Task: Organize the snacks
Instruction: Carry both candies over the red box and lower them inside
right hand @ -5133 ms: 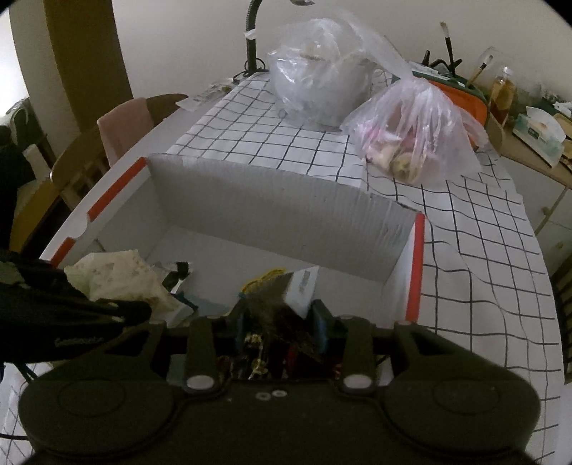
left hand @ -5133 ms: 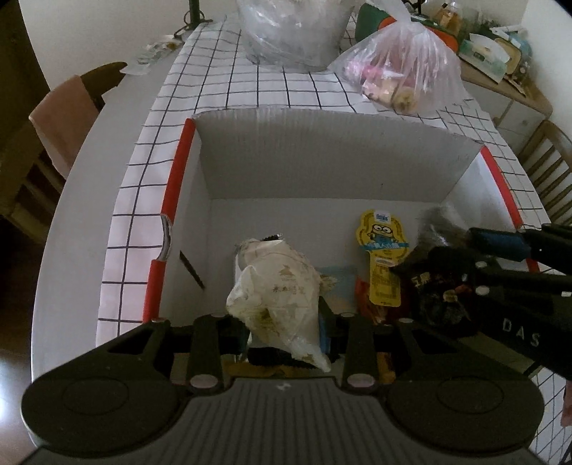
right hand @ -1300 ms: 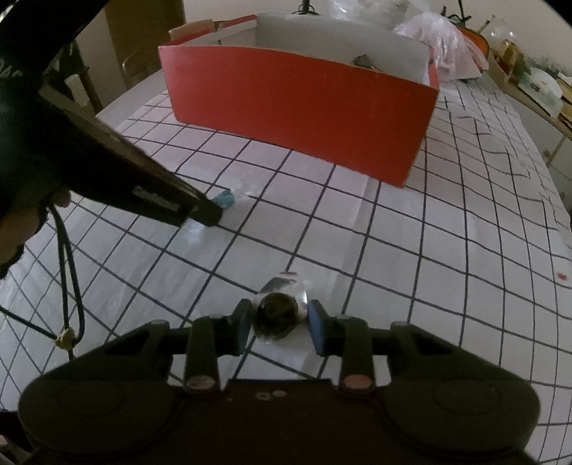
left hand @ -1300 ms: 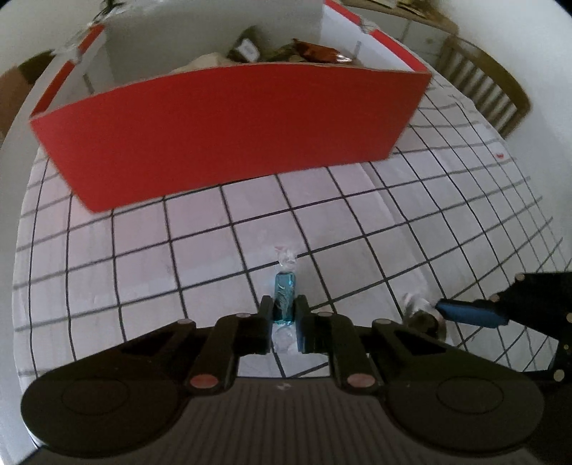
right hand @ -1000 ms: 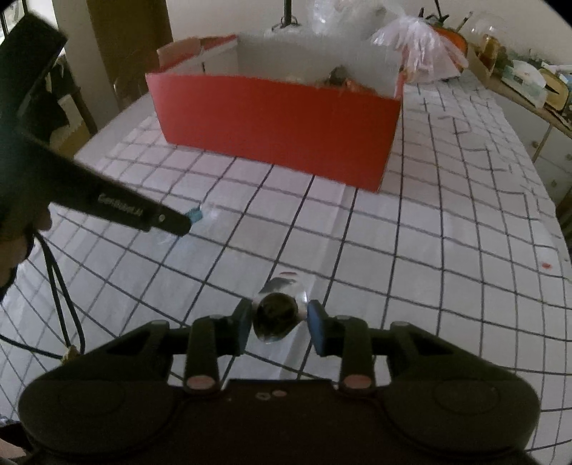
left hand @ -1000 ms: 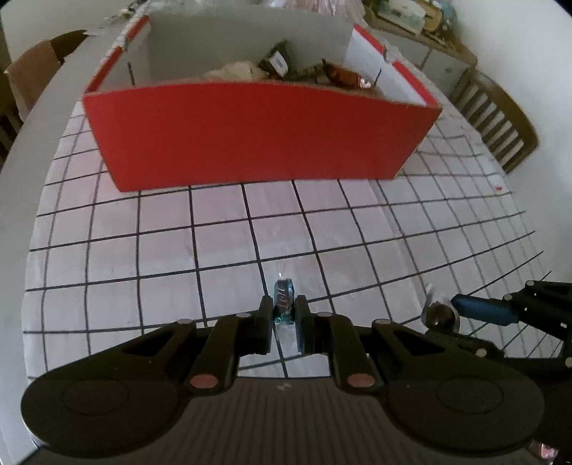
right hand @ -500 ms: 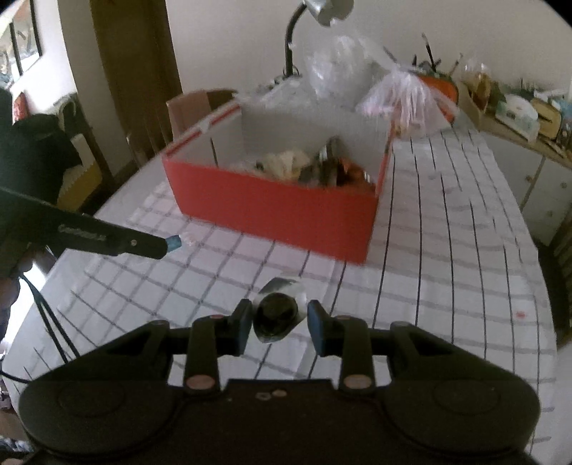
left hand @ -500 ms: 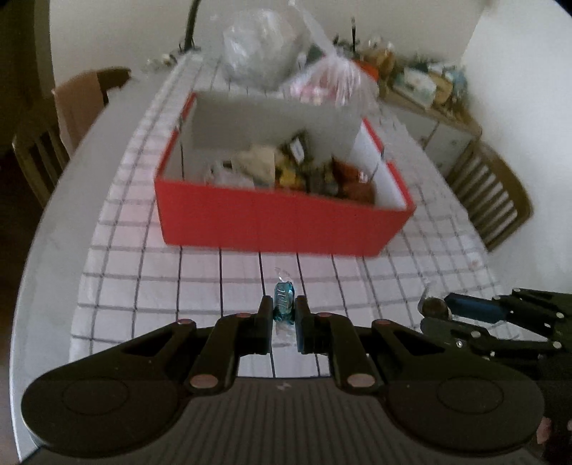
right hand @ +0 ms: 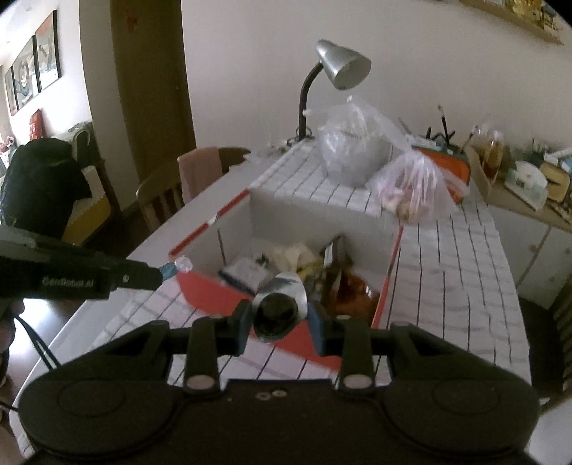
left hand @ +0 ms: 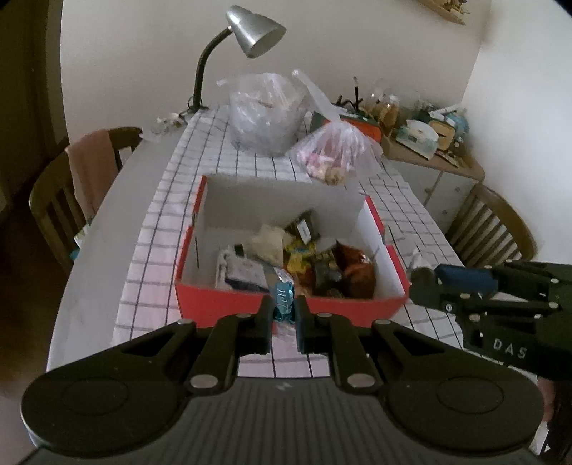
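Both grippers are raised above the table, near the red box's near wall, each clamped on a sweet. Left gripper [left hand: 284, 307] pinches a blue candy [left hand: 283, 298] upright between its jaws, the clear twisted wrapper end pointing up; from the right wrist view the same candy [right hand: 171, 269] pokes out of the left tips at the box's near-left corner. Right gripper [right hand: 280, 316] squeezes a dark round candy [right hand: 278, 311] in silvery clear wrap — its foil flares upward past the fingers. In the left wrist view the right gripper [left hand: 425, 282] sits just beyond the box's near-right corner. The box [left hand: 228, 304] stands on a checked cloth [left hand: 157, 229], white inside, with a heap of mixed snacks [left hand: 304, 257] toward its near right part. Beyond its far wall lie two clear bags [left hand: 268, 114] — one grey-white, one with pinkish items — and a silver lamp [left hand: 255, 34] at the far end.
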